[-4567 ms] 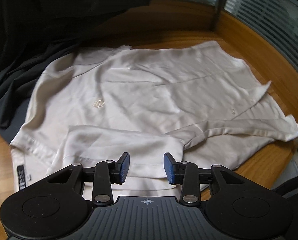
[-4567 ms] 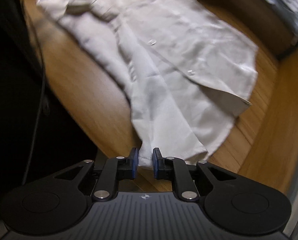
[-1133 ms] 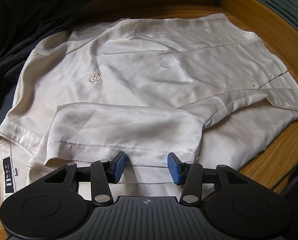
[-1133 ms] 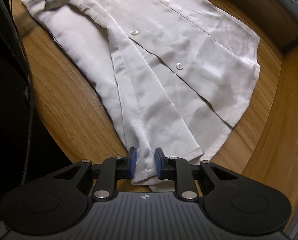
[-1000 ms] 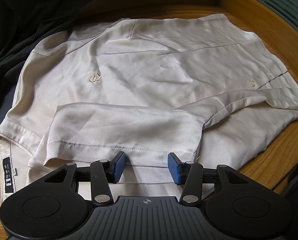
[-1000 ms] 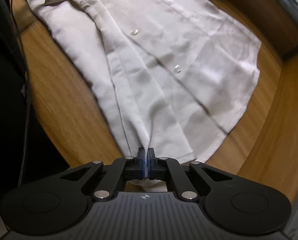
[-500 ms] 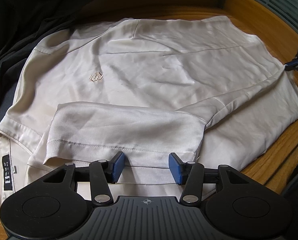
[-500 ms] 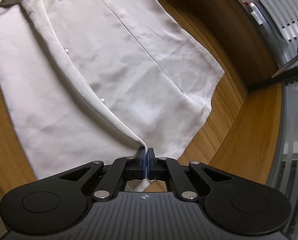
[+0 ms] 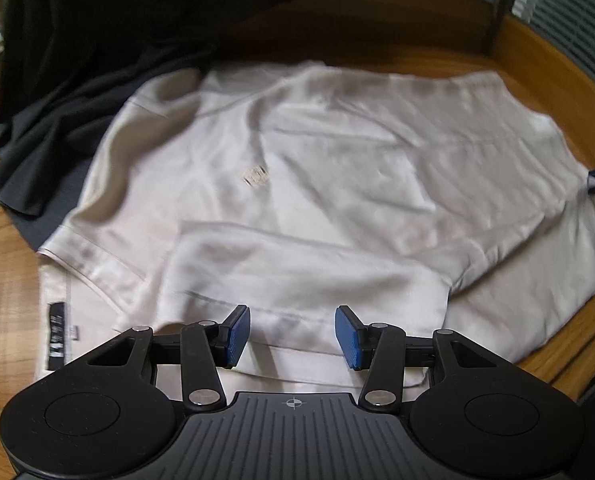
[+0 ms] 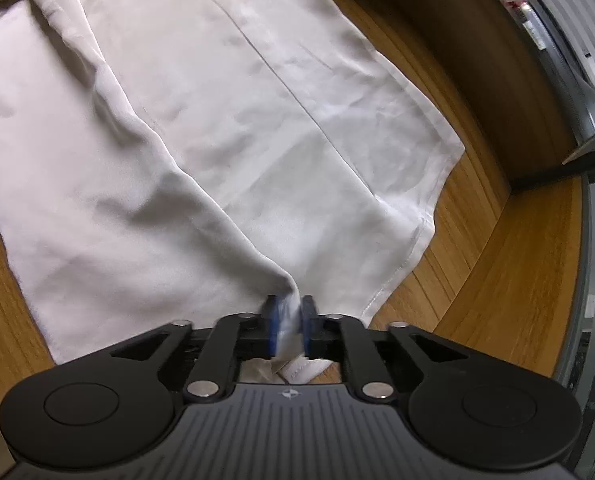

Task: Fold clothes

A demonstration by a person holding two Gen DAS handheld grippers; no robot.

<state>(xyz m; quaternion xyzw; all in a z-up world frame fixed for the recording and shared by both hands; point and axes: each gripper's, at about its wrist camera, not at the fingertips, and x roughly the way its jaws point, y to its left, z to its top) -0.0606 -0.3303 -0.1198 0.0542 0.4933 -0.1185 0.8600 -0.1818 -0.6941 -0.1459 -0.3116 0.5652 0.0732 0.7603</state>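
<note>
The white shirt lies spread on the wooden worktop, chest emblem up, one short sleeve folded in across the body near the left tool, and its neck label showing at the near left edge. The right tool is clamped on a bunch of fabric at the hem end, its pads closed around a raised ridge of cloth that runs away from it up the shirt — the side panel looks part-way through being carried over the body. The left tool hangs just above the folded sleeve with its pads apart, gripping nothing. To do this fold well, I judge the right tool should carry the hem across low and level so the crease forms straight along the shirt's length, not dragged diagonally; the satiny cloth probably slides easily, so a slow pull matters. The left tool would do best pinching the matching edge at the shoulder end, so both ends travel together — otherwise the far half may lag and wrinkle. A dark garment touches, and partly lies under, the shirt's far left side; keep the fold from catching it.
</note>
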